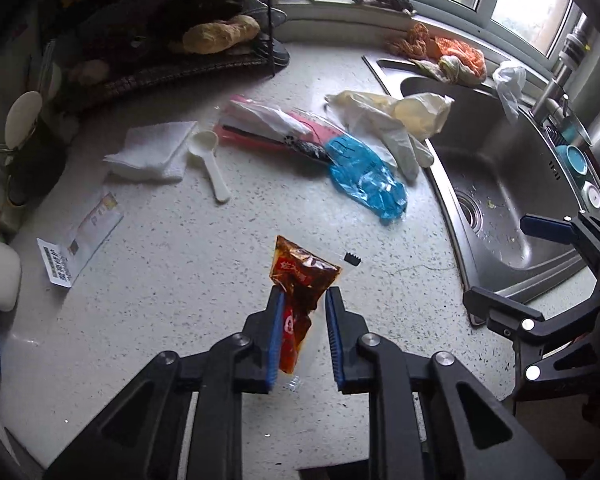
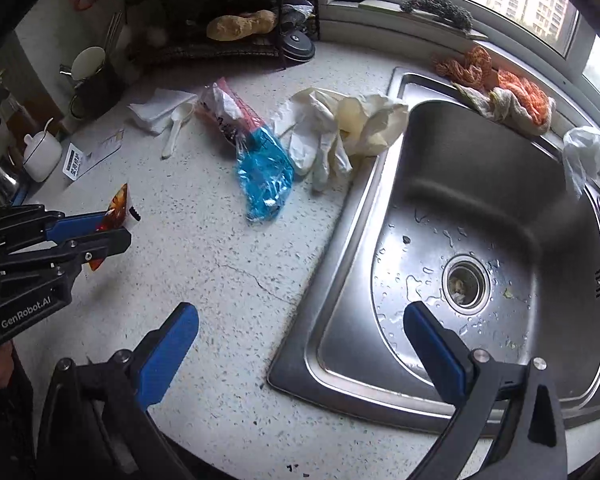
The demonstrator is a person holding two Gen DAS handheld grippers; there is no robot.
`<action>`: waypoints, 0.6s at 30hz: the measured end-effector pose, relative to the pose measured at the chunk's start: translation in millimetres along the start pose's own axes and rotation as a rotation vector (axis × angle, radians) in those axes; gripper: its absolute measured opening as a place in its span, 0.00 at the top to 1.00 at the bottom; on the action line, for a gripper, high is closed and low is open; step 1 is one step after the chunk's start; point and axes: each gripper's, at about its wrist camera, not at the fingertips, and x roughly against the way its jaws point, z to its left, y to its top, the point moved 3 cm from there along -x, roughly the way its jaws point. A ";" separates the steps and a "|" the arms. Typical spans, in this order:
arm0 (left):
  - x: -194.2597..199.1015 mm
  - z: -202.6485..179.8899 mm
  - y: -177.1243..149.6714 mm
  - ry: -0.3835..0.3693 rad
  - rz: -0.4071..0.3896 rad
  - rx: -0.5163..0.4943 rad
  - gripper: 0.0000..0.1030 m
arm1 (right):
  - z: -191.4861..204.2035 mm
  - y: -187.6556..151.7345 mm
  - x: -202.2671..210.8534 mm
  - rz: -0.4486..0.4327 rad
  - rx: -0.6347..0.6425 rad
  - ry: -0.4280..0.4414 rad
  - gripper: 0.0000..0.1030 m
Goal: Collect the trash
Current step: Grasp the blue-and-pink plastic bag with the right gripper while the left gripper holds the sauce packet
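Observation:
An orange-brown sauce packet (image 1: 300, 280) with a clear edge hangs between the blue pads of my left gripper (image 1: 305, 294), which is shut on it just above the speckled counter (image 1: 180, 300). From the right wrist view, the same packet (image 2: 118, 204) pokes out past my left gripper (image 2: 118, 228) at the left edge. My right gripper (image 2: 300, 312) stands wide open with nothing in it, straddling the sink's left rim. It also shows at the right of the left wrist view as the right gripper (image 1: 500, 260). More litter lies behind: a crumpled blue bag (image 1: 366, 178), pale gloves (image 1: 396, 124) and a pink-white wrapper (image 1: 268, 124).
A steel sink (image 2: 480, 152) fills the right side, with orange cloths (image 2: 516, 92) and a white bag (image 2: 582, 156) on its far rim. A folded napkin (image 1: 152, 150), a white spoon (image 1: 212, 164) and a paper slip (image 1: 80, 240) lie to the left. A dish rack (image 1: 160, 40) stands behind.

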 end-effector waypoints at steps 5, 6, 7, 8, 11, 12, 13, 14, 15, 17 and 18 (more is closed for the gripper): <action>19.0 50.5 10.2 0.059 -0.058 0.091 0.82 | 34.6 48.9 -14.5 -0.046 0.155 0.024 0.00; 20.7 59.4 11.3 0.071 -0.068 0.111 0.82 | 40.4 58.6 -18.1 -0.054 0.178 0.028 0.00; 21.9 66.4 12.4 0.083 -0.075 0.130 0.82 | 45.1 69.3 -22.4 -0.063 0.198 0.034 0.01; 22.7 75.0 13.0 0.091 -0.080 0.149 0.82 | 50.0 78.5 -27.2 -0.066 0.215 0.035 0.01; 26.3 94.8 8.8 0.109 -0.090 0.193 0.82 | 59.5 101.7 -45.2 -0.069 0.258 0.046 0.01; 26.1 100.8 7.4 0.114 -0.089 0.204 0.82 | 62.8 108.6 -51.8 -0.060 0.269 0.051 0.03; 26.2 106.4 4.5 0.119 -0.086 0.214 0.82 | 64.6 113.9 -59.3 -0.046 0.281 0.059 0.09; 24.7 108.3 1.7 0.123 -0.082 0.223 0.82 | 65.9 119.0 -66.7 -0.033 0.289 0.060 0.17; 22.6 111.9 -0.3 0.125 -0.078 0.233 0.82 | 67.6 123.7 -73.9 -0.021 0.294 0.053 0.20; 17.6 117.7 -5.4 0.124 -0.062 0.248 0.82 | 69.3 128.9 -86.5 -0.004 0.310 0.038 0.33; 15.4 120.3 -7.5 0.125 -0.056 0.254 0.82 | 70.1 131.0 -90.5 0.003 0.322 0.034 0.37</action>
